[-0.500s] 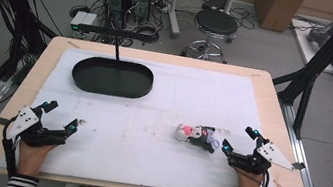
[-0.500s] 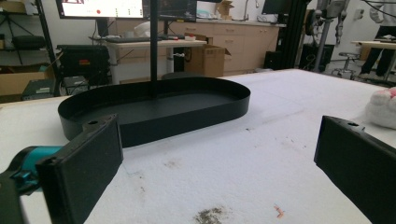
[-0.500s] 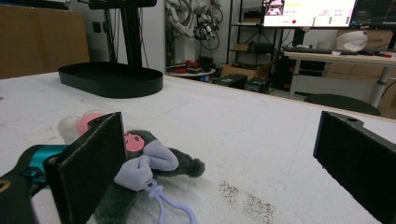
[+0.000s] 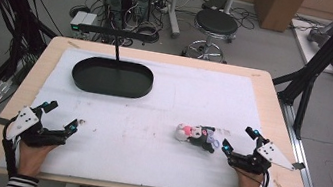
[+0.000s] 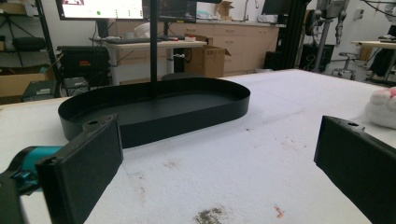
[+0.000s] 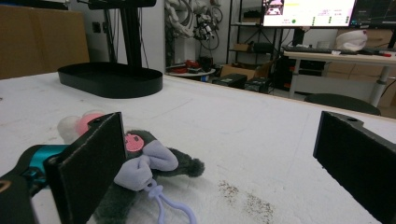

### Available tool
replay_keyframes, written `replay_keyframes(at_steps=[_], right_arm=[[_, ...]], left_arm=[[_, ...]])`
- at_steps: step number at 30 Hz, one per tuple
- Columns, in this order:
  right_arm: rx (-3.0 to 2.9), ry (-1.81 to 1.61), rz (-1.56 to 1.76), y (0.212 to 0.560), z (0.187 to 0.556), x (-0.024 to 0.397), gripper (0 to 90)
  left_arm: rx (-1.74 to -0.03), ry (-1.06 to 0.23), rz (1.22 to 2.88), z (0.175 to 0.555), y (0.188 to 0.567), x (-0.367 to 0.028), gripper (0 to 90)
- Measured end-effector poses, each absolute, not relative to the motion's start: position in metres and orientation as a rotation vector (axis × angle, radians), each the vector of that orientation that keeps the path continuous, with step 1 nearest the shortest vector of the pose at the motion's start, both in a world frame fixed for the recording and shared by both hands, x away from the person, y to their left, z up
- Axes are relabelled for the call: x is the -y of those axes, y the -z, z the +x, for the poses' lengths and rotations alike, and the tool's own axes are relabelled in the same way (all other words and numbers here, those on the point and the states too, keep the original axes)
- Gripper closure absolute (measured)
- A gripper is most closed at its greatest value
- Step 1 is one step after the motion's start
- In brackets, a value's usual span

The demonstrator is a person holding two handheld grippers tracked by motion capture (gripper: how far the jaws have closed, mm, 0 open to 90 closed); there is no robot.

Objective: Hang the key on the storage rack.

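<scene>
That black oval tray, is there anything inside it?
The black oval tray holds nothing loose; a thin black post rises from its floor. Its near wall hides a strip of that floor.

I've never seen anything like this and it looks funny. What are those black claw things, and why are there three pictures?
A person sits at a table holding a pinching tool in each hand: the left gripper and the right gripper. Both are open and hold nothing. One picture is taken from above. The other two come from small cameras riding on each gripper, so you see its black jaws up close. On the white cover lie a black oval tray and a small plush toy with a lilac clip, near the right gripper.
</scene>
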State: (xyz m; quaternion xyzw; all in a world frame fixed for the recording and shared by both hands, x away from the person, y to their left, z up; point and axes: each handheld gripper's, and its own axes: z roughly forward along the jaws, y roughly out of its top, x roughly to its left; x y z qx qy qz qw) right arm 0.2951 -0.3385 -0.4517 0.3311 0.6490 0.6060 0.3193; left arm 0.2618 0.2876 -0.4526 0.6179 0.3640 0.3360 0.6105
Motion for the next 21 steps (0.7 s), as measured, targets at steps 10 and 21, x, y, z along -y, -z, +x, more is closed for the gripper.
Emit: replay_keyframes(at_steps=[10, 21], right_arm=[[-1.711, -1.584, 0.874, 0.451, 0.295, 0.338, 1.6], [-1.775, -1.577, 0.868, 0.433, 0.298, 0.337, 1.6]], left_arm=[[-0.845, -0.770, 1.429, 0.263, 0.452, -0.288, 1.7], [-0.849, -0.764, 1.426, 0.263, 0.452, -0.289, 1.7]])
